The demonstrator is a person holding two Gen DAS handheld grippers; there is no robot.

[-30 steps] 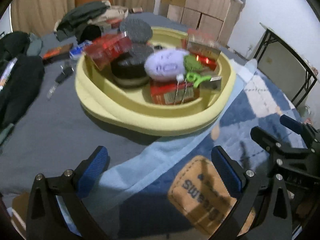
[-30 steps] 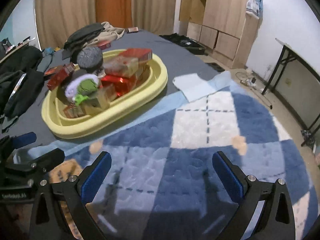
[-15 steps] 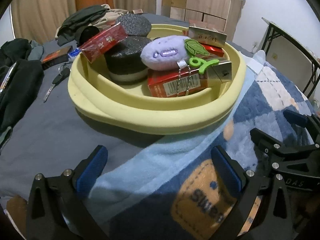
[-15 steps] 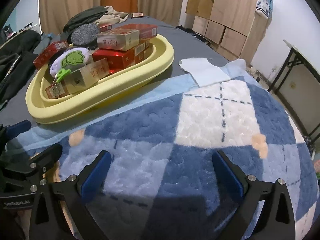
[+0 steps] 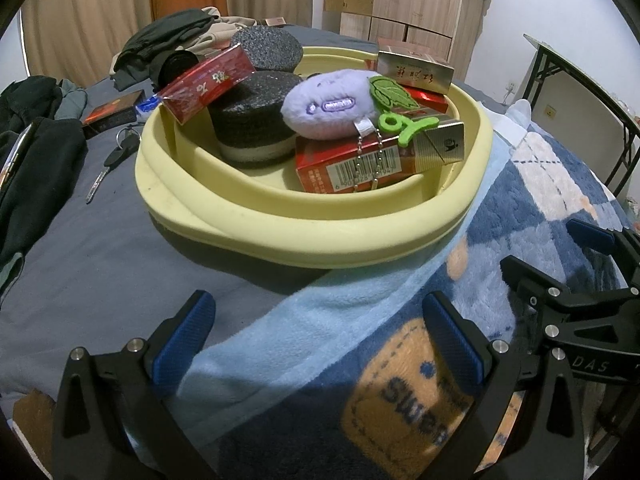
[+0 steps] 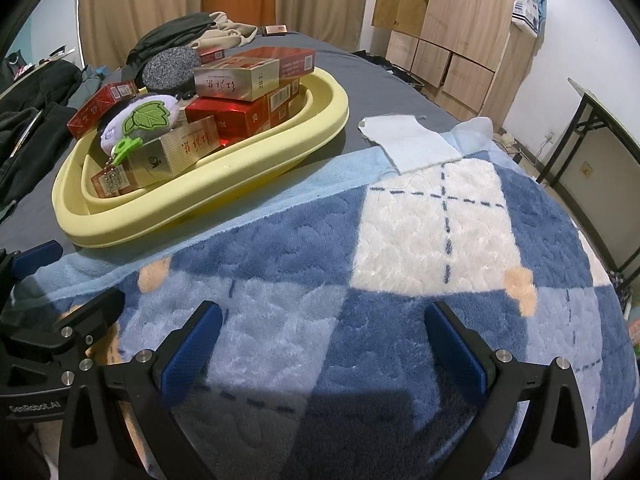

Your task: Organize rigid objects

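A yellow oval basin (image 5: 280,236) (image 6: 224,184) sits on the bed, filled with red and gold boxes (image 5: 414,70) (image 6: 236,78), dark round sponges (image 5: 252,120), a purple plush keychain (image 5: 332,104) with a green leaf (image 6: 146,120). My left gripper (image 5: 320,340) is open and empty, low over the blanket just in front of the basin. My right gripper (image 6: 322,344) is open and empty over the blue checked blanket (image 6: 400,280), to the right of the basin. Each gripper shows at the edge of the other's view.
Dark clothes (image 5: 36,160), a key (image 5: 112,164) and a small red box (image 5: 108,114) lie on the grey sheet left of the basin. A white cloth (image 6: 412,144) lies beyond the blanket. Wooden cabinets (image 6: 460,32) and a metal table frame (image 6: 592,140) stand at the right.
Both grippers have dropped lower and moved closer to the basin, which now looms larger in both views. Both stayed open and empty.
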